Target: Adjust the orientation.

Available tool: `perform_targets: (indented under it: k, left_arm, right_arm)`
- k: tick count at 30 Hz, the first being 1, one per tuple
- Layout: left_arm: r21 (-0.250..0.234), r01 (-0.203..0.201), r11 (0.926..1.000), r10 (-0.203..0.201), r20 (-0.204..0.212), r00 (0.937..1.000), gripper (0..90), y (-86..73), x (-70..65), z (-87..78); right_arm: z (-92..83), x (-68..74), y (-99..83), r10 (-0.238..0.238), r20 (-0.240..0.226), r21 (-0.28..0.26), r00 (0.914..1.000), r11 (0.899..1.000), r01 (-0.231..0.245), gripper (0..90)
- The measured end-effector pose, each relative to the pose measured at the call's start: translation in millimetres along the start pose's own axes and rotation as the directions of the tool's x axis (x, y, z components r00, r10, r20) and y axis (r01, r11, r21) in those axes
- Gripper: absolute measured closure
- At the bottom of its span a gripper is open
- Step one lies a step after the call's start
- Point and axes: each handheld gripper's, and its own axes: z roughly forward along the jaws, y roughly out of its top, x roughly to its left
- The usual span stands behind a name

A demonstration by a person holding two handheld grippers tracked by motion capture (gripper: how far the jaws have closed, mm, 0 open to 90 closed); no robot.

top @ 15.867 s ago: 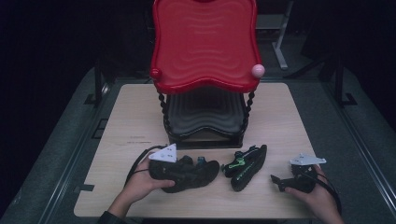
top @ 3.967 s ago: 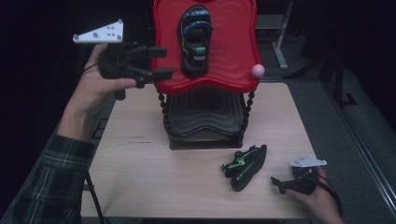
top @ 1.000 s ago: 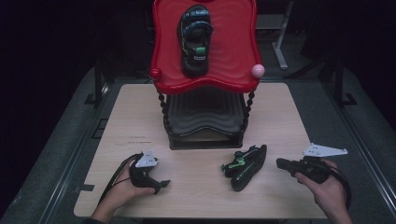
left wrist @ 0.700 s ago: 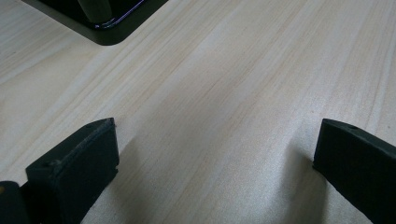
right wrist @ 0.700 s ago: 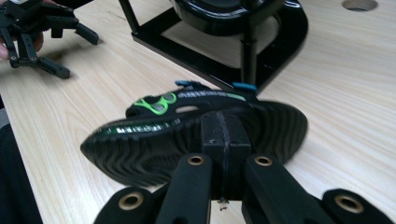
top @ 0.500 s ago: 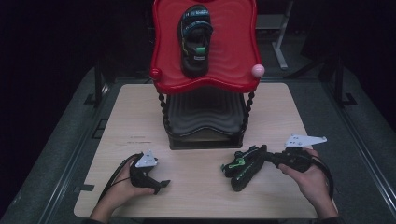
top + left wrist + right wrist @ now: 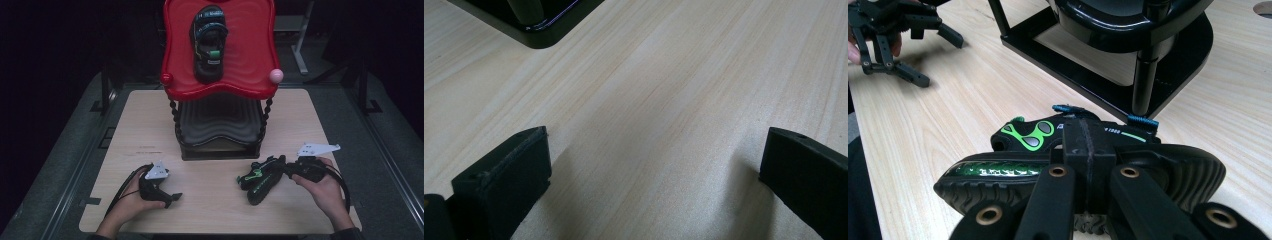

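A black and green sandal (image 7: 262,179) lies on its side on the wooden table (image 7: 210,210), front right. Its sole faces me in the right gripper view (image 7: 998,172). My right gripper (image 7: 286,169) is at the sandal's right end. Its jaws are shut together (image 7: 1083,145), with the tips against the sandal's upper edge. Whether a strap is pinched I cannot tell. My left gripper (image 7: 172,197) rests open on the table at front left, with bare wood between its jaws (image 7: 654,170). It shows far off in the right gripper view (image 7: 898,30). A second dark sandal (image 7: 210,42) lies on the red top tray (image 7: 250,85).
A two-tier stand occupies the table's middle back, with a black lower tray (image 7: 220,125) on a black base (image 7: 1108,80). Twisted posts (image 7: 175,120) carry the red tray. A pink ball (image 7: 276,75) sits at the tray's right corner. Dark floor surrounds the table.
My right gripper has moved left across the table until its tips reached the black and green sandal. The left gripper and both sandals have stayed in place.
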Motion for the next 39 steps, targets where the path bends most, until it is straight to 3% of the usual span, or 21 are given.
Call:
perform_targets:
  k: [14, 22, 29, 39]
  left_arm:
    - [0.0, 0.0, 1.0, 0.0, 0.0, 1.0, 0.0, 0.0, 0.0, 0.0]
    - [-0.002, 0.001, 1.0, -0.001, -0.001, 1.0, 0.0, -0.1, 0.0, 0.1]
    - [-0.002, 0.001, 1.0, -0.001, -0.001, 1.0, 0.0, 0.0, 0.0, 0.2]
    - [-0.002, 0.002, 1.0, -0.002, 0.0, 1.0, 0.0, 0.2, 0.2, 0.4]
  right_arm:
    - [-26.4, 1.7, -23.4, 0.022, 0.005, -0.018, 0.9997, 1.0, -0.022, 90.0]
    - [-41.2, -2.1, -45.5, 0.074, -0.01, -0.018, 0.9972, 0.997, -0.074, 90.0]
    - [-48.3, -4.3, -63.6, 0.098, -0.009, 0.016, 0.9952, 0.995, -0.098, 90.0]
    - [-47.8, -9.4, -74.0, 0.111, -0.006, 0.055, 0.9938, 0.992, -0.111, 90.0]
